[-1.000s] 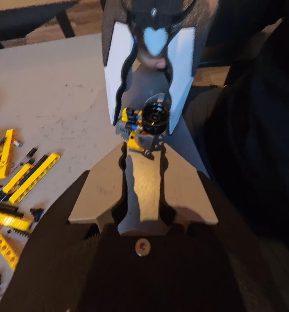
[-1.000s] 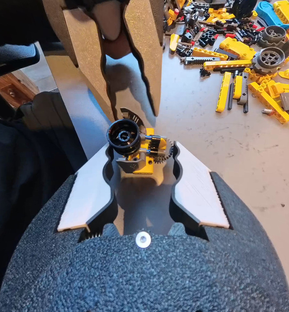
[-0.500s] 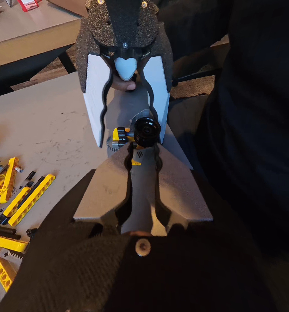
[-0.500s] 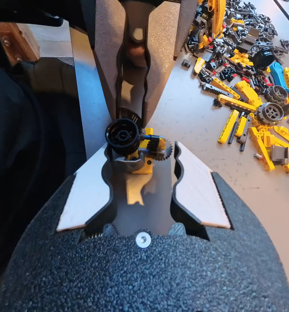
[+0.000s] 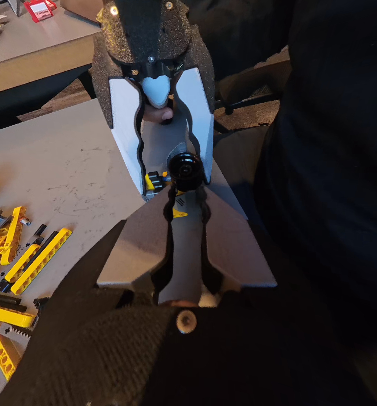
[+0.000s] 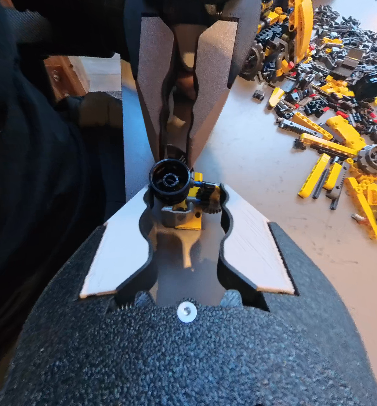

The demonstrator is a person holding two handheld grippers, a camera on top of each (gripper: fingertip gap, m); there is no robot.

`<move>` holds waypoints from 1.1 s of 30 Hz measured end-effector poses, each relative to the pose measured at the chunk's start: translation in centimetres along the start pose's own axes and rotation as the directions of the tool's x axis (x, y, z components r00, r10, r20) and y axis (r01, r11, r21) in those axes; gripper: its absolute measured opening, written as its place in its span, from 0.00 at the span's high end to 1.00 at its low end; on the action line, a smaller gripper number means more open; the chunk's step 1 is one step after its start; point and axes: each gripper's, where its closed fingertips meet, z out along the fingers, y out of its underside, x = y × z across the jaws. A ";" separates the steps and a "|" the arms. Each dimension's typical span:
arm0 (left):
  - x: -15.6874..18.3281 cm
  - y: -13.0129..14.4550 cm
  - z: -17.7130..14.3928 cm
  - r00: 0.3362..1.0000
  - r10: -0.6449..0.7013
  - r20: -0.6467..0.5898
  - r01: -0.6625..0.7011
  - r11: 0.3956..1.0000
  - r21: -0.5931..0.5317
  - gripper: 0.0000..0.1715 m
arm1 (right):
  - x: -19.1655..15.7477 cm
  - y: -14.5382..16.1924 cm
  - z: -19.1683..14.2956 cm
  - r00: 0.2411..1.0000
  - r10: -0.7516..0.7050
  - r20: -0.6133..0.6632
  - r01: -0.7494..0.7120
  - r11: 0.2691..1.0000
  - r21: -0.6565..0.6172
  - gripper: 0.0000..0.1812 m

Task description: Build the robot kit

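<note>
We see a small brick-built assembly [image 6: 181,197], a black wheel hub on a grey and yellow frame with small dark gears, sitting at the near edge of the pale tabletop [image 6: 260,197], centre of the right wrist view and just above centre in the left wrist view. The right gripper [image 6: 184,193], with white fingers, brackets the assembly: one finger lies against the hub side, the other by the gears, so it looks to be pinching the piece across its width, though we cannot be sure of firm contact on both sides. The left gripper [image 5: 185,191], with dark grey fingers, meets it from the opposite side, its fingers narrowed to a slim gap whose tips reach the hub [image 5: 185,171] and the grey part under it; whether they truly clamp is hard to tell. We judge the assembly light, rigid plastic, smooth and rather slippery, and liable to pop apart at its pins if squeezed or twisted hard. The solid frame or the hub's rim seems the safest hold, not the gears. Loose yellow beams [image 5: 38,259] lie at the left of the left wrist view, and a heap of parts [image 6: 337,87] fills the upper right of the right wrist view.
</note>
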 end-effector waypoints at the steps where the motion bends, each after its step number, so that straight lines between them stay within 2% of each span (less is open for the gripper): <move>1: -0.1 0.1 0.0 1.000 -0.003 0.007 0.003 1.000 -0.005 0.88 | 0.0 0.0 0.0 1.000 0.013 0.010 -0.013 1.000 -0.003 0.67; 6: -0.2 0.4 -0.4 0.999 -0.022 0.023 0.022 1.000 -0.010 0.87 | 0.0 0.2 0.4 0.998 0.045 0.046 -0.044 0.999 -0.019 0.67; 9: -0.4 0.6 -0.9 0.999 -0.038 0.013 0.038 0.999 -0.006 0.82 | 0.1 0.2 0.5 0.997 0.055 0.056 -0.054 0.998 -0.024 0.66; 15: -1.0 1.3 -1.8 0.999 -0.036 -0.003 0.036 0.999 -0.024 0.78 | 0.3 -0.2 0.5 0.997 0.074 0.033 -0.073 0.997 -0.023 0.64; 20: -0.8 1.5 -1.7 0.999 -0.043 -0.015 0.043 0.998 -0.042 0.82 | 0.5 -0.8 0.2 0.995 0.101 -0.012 -0.101 0.995 -0.013 0.64; 23: -0.5 1.7 -1.1 0.998 -0.057 0.015 0.058 0.995 -0.077 0.81 | 0.4 -0.7 0.4 0.994 0.112 -0.020 -0.112 0.993 -0.025 0.63; 26: -0.6 2.1 -0.4 0.991 -0.085 0.100 0.097 0.989 -0.112 0.83 | 0.5 -0.6 0.5 0.993 0.112 -0.041 -0.113 0.993 -0.037 0.63; 28: -0.2 2.1 -0.1 0.986 -0.108 0.124 0.124 0.984 -0.127 0.79 | 0.6 -0.4 0.3 0.992 0.117 -0.042 -0.118 0.992 -0.038 0.62; 33: 0.1 1.8 -0.1 0.967 -0.174 0.189 0.196 0.975 -0.108 0.78 | -0.4 -1.0 0.4 0.995 0.098 0.007 -0.098 0.995 -0.019 0.62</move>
